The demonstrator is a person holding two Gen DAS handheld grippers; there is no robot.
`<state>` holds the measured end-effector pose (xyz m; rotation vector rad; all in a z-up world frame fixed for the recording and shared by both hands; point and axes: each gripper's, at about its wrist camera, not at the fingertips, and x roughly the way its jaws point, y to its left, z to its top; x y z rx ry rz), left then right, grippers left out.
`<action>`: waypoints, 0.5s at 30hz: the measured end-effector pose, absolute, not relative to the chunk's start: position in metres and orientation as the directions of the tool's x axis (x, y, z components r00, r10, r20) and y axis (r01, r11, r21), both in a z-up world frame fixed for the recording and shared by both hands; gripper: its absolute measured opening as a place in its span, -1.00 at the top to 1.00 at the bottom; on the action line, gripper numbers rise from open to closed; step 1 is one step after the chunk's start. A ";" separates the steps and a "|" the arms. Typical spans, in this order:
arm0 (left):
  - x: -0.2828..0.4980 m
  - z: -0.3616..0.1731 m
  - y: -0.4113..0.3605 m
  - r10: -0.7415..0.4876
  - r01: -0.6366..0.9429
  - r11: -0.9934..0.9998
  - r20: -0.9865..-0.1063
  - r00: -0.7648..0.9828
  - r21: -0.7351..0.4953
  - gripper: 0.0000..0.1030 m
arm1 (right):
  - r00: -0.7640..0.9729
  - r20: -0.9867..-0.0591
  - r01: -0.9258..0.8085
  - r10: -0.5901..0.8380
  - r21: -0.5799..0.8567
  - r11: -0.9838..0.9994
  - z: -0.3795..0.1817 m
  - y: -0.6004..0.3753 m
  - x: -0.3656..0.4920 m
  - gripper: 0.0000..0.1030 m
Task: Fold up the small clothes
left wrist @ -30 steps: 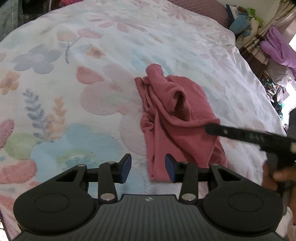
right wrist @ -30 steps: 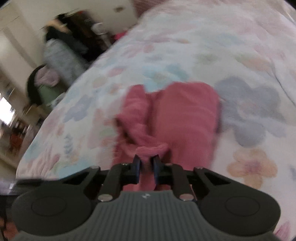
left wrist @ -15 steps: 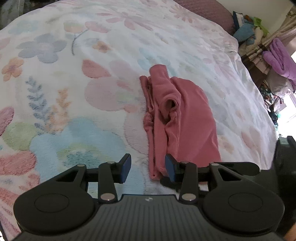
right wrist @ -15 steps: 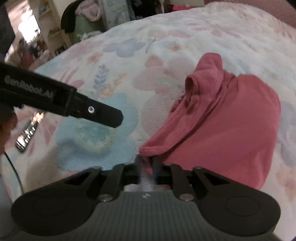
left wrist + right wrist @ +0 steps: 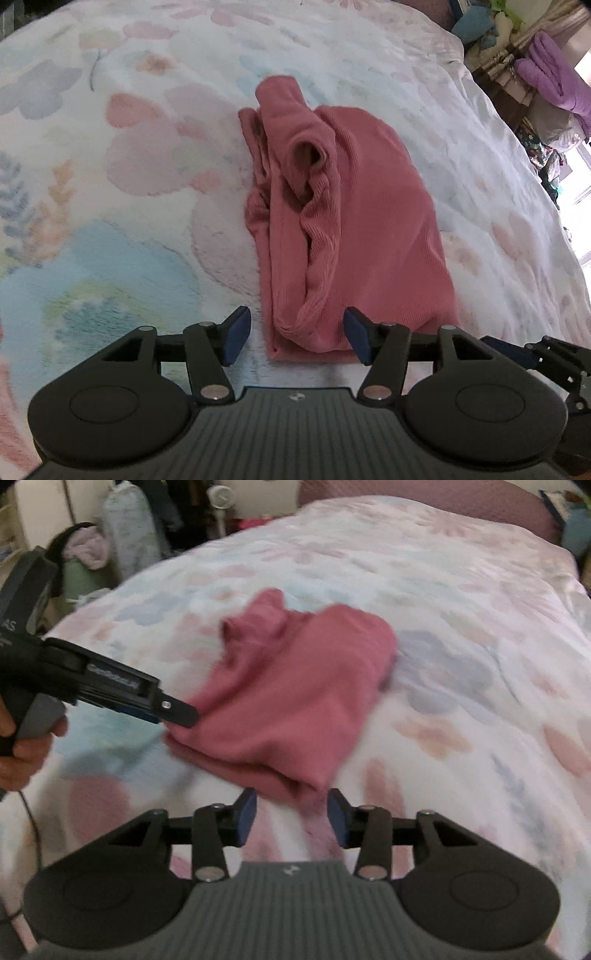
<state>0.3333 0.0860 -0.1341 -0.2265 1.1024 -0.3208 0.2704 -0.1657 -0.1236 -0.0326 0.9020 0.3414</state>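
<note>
Evidently folding is partly done: the pink garment [image 5: 343, 221] lies doubled lengthwise mid-bed on the floral blanket [image 5: 110, 184], its left side bunched, with a further fold judged outstanding. Left gripper [image 5: 295, 334] stands wide at the near hem; right gripper [image 5: 291, 816] wide, empty. Only the right wrist view shows the person's hand [image 5: 18, 746]; only the left shows the bunched ridge.

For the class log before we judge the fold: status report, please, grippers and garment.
Left gripper open, straddling near hem. Right gripper open, empty. Pink garment lying partly folded on floral bedspread, left side bunched. Nothing in the way.
</note>
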 end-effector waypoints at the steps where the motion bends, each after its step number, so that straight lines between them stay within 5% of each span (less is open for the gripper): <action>1: 0.334 -0.136 0.087 -0.364 0.129 0.931 -0.837 0.410 -0.342 -0.03 | 0.573 -0.778 -0.295 0.258 0.098 0.950 -0.128 -0.167 0.271 0.22; 4: 0.335 -0.139 0.094 -0.395 0.095 0.915 -0.828 0.398 -0.391 0.72 | 0.575 -0.778 -0.267 0.253 0.115 0.957 -0.138 -0.166 0.276 0.22; 7: 0.334 -0.130 0.100 -0.420 0.091 0.902 -0.806 0.416 -0.423 0.81 | 0.570 -0.776 -0.222 0.272 0.173 0.959 -0.147 -0.166 0.290 0.29; 8: 0.333 -0.125 0.102 -0.421 0.091 0.900 -0.799 0.429 -0.426 0.82 | 0.563 -0.783 -0.206 0.264 0.177 0.962 -0.152 -0.163 0.298 0.44; 9: 0.331 -0.120 0.105 -0.424 0.089 0.898 -0.792 0.439 -0.431 0.83 | 0.561 -0.788 -0.185 0.255 0.181 0.966 -0.155 -0.164 0.302 0.91; 15: 0.323 -0.127 0.112 -0.432 0.077 0.894 -0.804 0.409 -0.441 0.84 | 0.565 -0.781 -0.210 0.265 0.175 0.962 -0.135 -0.178 0.289 0.99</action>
